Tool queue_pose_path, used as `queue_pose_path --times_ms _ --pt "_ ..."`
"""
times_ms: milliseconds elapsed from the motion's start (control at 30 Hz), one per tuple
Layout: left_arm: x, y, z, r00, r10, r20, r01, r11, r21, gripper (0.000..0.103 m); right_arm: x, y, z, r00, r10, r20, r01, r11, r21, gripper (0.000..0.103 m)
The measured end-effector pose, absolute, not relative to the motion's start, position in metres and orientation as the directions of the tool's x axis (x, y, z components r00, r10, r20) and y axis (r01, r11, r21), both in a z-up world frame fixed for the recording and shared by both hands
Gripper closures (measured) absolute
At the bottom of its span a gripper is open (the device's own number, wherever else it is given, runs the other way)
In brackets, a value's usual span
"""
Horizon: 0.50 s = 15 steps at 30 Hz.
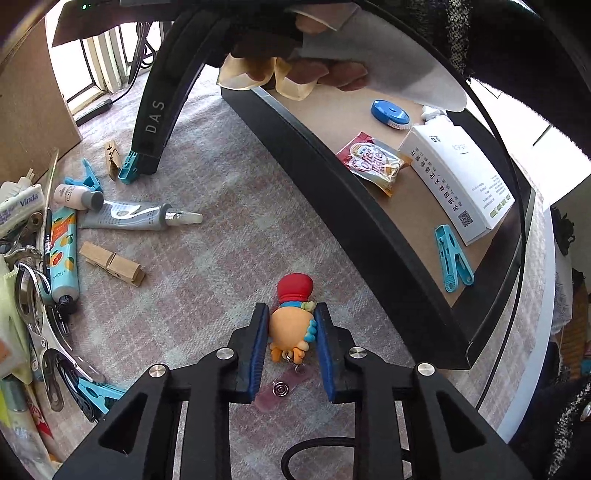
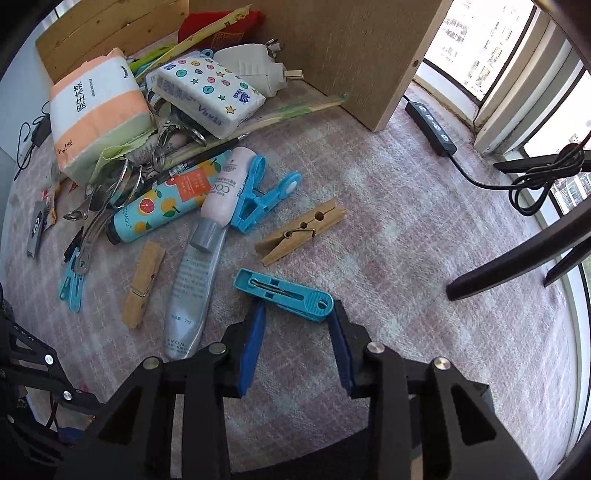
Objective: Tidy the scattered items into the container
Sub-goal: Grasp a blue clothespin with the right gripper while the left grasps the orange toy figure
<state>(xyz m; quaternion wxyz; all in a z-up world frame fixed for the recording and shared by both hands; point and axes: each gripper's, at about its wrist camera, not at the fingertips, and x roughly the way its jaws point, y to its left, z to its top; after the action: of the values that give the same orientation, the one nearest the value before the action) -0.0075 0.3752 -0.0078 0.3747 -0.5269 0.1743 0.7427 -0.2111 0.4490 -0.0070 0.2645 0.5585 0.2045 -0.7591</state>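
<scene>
toy figure [image 1: 291,325] between left gripper [image 1: 291,317] fingers

A pink checked cloth [image 2: 424,236] carries wooden clothespins [image 2: 301,232], tubes [image 2: 190,291] and a black-walled tray [image 1: 332,192].

Both tools share one build — matte black plastic frames with triangular cut-outs and four round silver screw heads across the linkage. The left gripper [image 1: 291,328] ends in black fingers faced with ribbed blue pads [image 1: 258,354]; a black cable loops below its frame. The right gripper [image 2: 297,325] has the same blue pads [image 2: 253,347]. Beyond the left gripper, the other tool's curved black arm bears pale letters "DAS" [image 1: 155,116] — and the person's sleeve [image 1: 456,33] is black-and-white flecked knit.
</scene>
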Motion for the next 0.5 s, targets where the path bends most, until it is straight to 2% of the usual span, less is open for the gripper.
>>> queue_pose_path --times_ms 133,267,400,433,467,500 --pt "-0.007 0.375 -0.008 -0.162 0.372 -0.914 -0.737 -0.661 -0.139 0.08 -0.214 0.444 -0.004 -0.258 -0.167 -0.952 0.647 -0.761 -0.041 0.066" --pt "-0.007 0.376 -0.008 -0.164 0.37 -0.914 -0.735 -0.664 -0.137 0.08 -0.221 0.445 0.0 -0.274 -0.189 -0.943 0.649 -0.76 -0.037 0.058" --pt "-0.008 0.377 -0.008 -0.16 0.375 -0.913 -0.731 -0.667 -0.146 0.08 -0.225 0.445 0.005 -0.287 -0.21 -0.935 0.648 -0.761 -0.028 0.058" --pt "-0.008 0.376 -0.008 -0.158 0.377 -0.912 -0.729 -0.668 -0.15 0.08 -0.225 0.443 0.006 -0.279 -0.217 -0.936 0.651 -0.759 -0.018 0.059" --pt "-0.008 0.376 -0.008 -0.157 0.379 -0.912 -0.728 -0.669 -0.153 0.08 -0.226 0.443 0.005 -0.264 -0.221 -0.939 0.653 -0.757 -0.006 0.065" --pt "-0.009 0.376 -0.008 -0.157 0.38 -0.911 -0.727 -0.669 -0.154 0.08 -0.223 0.44 0.003 -0.253 -0.213 -0.944 0.652 -0.758 -0.003 0.077"
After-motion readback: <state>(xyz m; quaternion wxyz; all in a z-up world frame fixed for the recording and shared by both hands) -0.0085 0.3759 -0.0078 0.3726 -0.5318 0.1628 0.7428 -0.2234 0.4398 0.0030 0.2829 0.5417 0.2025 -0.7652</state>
